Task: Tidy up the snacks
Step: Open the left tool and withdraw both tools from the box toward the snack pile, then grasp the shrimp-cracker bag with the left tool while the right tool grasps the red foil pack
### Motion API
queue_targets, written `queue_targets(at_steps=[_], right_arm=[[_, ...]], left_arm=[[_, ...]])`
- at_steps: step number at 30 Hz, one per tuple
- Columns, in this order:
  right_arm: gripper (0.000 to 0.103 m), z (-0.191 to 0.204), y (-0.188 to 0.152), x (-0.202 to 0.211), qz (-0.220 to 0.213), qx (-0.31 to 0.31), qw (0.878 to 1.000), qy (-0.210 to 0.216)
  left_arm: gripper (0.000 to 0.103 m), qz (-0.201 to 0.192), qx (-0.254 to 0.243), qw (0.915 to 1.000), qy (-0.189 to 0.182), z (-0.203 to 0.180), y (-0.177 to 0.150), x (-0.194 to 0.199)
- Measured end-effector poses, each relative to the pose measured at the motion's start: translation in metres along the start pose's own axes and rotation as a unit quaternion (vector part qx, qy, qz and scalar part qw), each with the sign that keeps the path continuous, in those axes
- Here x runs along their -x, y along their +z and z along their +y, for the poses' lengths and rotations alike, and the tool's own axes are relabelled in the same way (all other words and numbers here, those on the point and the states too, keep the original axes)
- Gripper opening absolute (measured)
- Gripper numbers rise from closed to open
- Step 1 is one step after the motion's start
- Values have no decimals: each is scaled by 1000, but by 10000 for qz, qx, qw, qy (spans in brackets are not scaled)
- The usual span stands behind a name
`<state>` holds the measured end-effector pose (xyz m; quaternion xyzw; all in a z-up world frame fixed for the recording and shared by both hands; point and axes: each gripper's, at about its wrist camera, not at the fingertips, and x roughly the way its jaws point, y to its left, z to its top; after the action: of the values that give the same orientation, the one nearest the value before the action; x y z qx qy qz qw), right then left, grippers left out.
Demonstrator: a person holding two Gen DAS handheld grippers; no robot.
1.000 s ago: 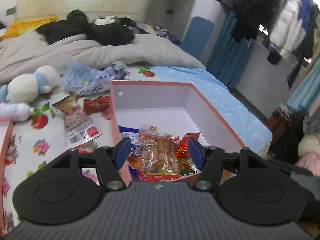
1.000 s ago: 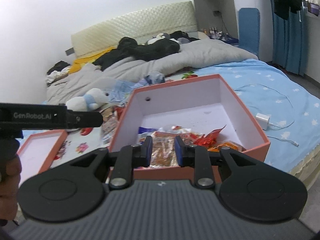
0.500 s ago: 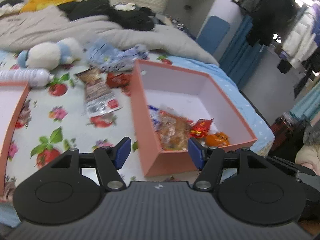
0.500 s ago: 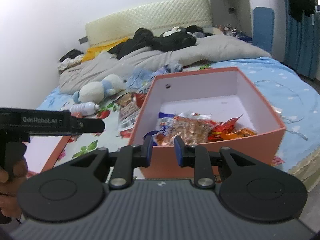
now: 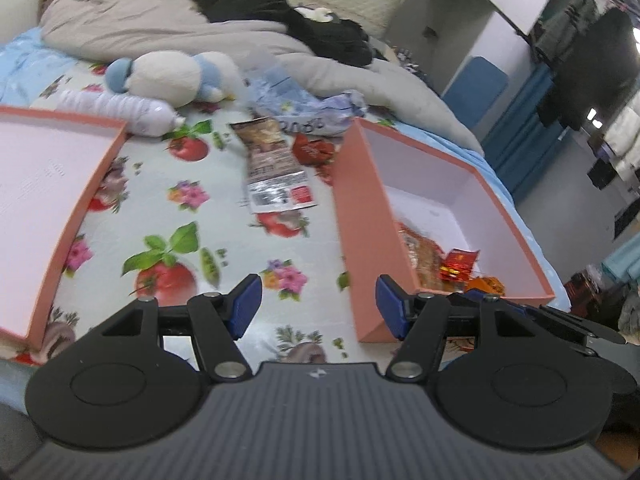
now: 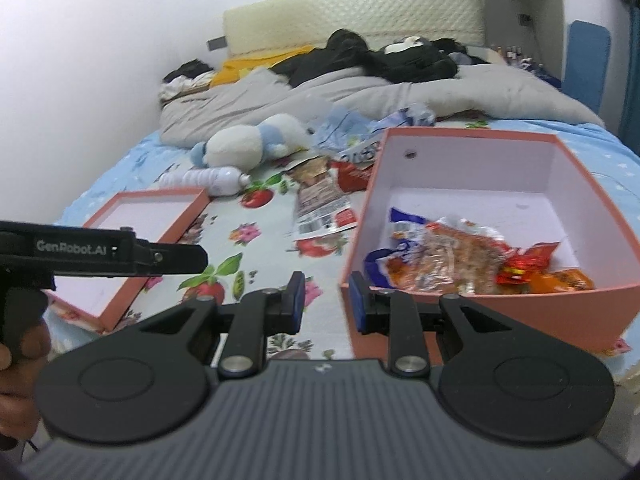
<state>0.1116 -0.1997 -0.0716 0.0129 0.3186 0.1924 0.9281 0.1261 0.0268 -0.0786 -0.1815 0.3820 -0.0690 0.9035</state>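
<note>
A salmon-pink box (image 5: 360,216) (image 6: 520,316) stands open on the bed with several snack packets (image 6: 452,260) (image 5: 424,256) lying in its near end. More snacks lie on the flowered sheet left of the box: a long brown-and-silver packet (image 5: 276,172) (image 6: 320,200), a red packet (image 5: 312,150) (image 6: 352,174) and a crumpled blue-white bag (image 5: 304,108). My left gripper (image 5: 319,306) is open and empty, hovering over the sheet at the box's near left corner. My right gripper (image 6: 326,300) has its jaws a narrow gap apart with nothing between them, just left of the box's near corner.
The box's lid (image 5: 80,208) (image 6: 136,216) lies upside down at the left. A plastic bottle (image 5: 120,112) and a white-and-blue plush toy (image 5: 172,76) lie behind it. Grey bedding and dark clothes fill the far bed. A hand (image 6: 20,344) holds the left gripper's handle.
Both views have pulled back and swung left off the box, which now sits at the right. The flowered sheet and lid have come into view. Neither gripper's jaws have moved.
</note>
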Motion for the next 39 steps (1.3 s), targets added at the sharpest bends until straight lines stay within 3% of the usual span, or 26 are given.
queue_targets(at_steps=[9,12,14,16,17,25,27,32,35,39], right_arm=[[28,8,19,-17,-104,301,9994,135],[45,5,39,-23,-206,674,9974,163],[70,3,53,-29,-212,1021,9944,157],[81,1,66,-35,-206,1302,9911,184],[82,0,71,-37,-221,1420,9894,224],[82,-15,132,-92,43,2301,9717,534],[82,-13,149,-118,315,2795,9572,685],[80,-4,184,-189,1059,3823,9161,580],[77,7,190,-229,1431,4582,8757,524],[75,18,189,-271,1863,5139,8350,635]], left_arm=[[75,-119,239,9995,172,36,0,-20],[75,-106,333,9992,202,45,7,-42],[75,-45,369,9991,216,49,15,-61],[79,45,407,9989,226,52,23,-79],[87,49,403,9990,194,52,27,-87],[87,-133,309,9994,36,55,66,-150],[87,-175,255,9995,5,56,78,-164],[87,-254,291,9993,-9,66,107,-200],[87,-290,347,9990,-53,71,117,-220],[87,-347,325,9987,-156,71,122,-241]])
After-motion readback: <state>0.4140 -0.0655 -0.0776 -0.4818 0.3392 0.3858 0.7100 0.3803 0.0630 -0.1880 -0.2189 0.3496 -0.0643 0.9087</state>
